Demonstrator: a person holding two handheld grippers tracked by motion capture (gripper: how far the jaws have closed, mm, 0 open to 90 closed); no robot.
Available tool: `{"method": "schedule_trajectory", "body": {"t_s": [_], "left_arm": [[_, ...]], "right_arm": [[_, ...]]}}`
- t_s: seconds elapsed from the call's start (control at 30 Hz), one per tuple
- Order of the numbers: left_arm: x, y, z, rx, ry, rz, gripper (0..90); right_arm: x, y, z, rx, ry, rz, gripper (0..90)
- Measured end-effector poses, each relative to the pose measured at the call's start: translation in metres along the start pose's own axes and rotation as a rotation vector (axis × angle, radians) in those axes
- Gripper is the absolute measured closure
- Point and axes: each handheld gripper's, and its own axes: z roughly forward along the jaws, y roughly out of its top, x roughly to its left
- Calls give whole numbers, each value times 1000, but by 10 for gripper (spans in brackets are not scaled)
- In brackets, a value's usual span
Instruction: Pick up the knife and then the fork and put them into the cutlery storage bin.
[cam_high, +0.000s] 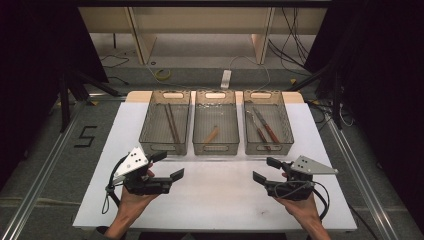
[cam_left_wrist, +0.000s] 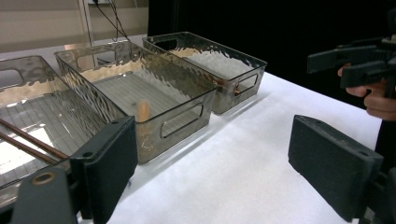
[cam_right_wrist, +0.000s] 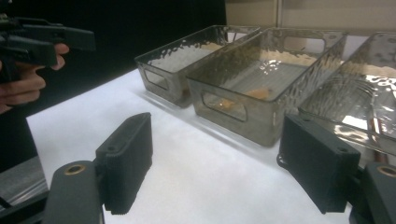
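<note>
High view: three clear bins sit in a row at the far side of the white counter (cam_high: 215, 195), apparently one per utensil type. The left bin (cam_high: 150, 131) has chopsticks (cam_high: 172, 123), the middle bin (cam_high: 200, 131) a small wooden piece (cam_high: 211, 135), the right bin (cam_high: 286, 131) knives (cam_high: 263, 128). Left gripper (cam_high: 167, 165) and right gripper (cam_high: 263, 170) hover near the front, both wide open and empty, angled toward the bins.

Left gripper view: jaws spread over bare counter, touching nothing; the middle bin is nearest ahead.

Right gripper view: jaws apart, nothing between them, with the bins ahead.
</note>
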Motion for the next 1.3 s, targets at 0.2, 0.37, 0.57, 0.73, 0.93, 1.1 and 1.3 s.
{"method": "schedule_trajectory", "body": {"t_s": [0.2,0.37,0.57,0.73,0.93,1.1,1.3], "left_arm": [[-1,-1,0,-5,-15,-17,154],[-2,-2,1,0,-21,-17,153],[-3,-2,1,0,-22,-11,154],[-3,-1,1,-6,-21,-12,154],[-3,-1,1,-3,-20,-4,154],[-4,-1,1,-3,-19,-2,153],[-4,-1,1,-4,-17,-1,153]], "right_arm": [[-1,-6,-7,-21,-11,7,254],[-1,-9,-9,-13,-20,16,240],[1,-11,-10,-5,-31,7,224],[0,-11,-10,-14,-35,6,220],[-1,-10,-11,-14,-44,1,217],[0,-10,-10,-12,-46,-2,219],[0,-10,-10,-8,-52,-4,218]]}}
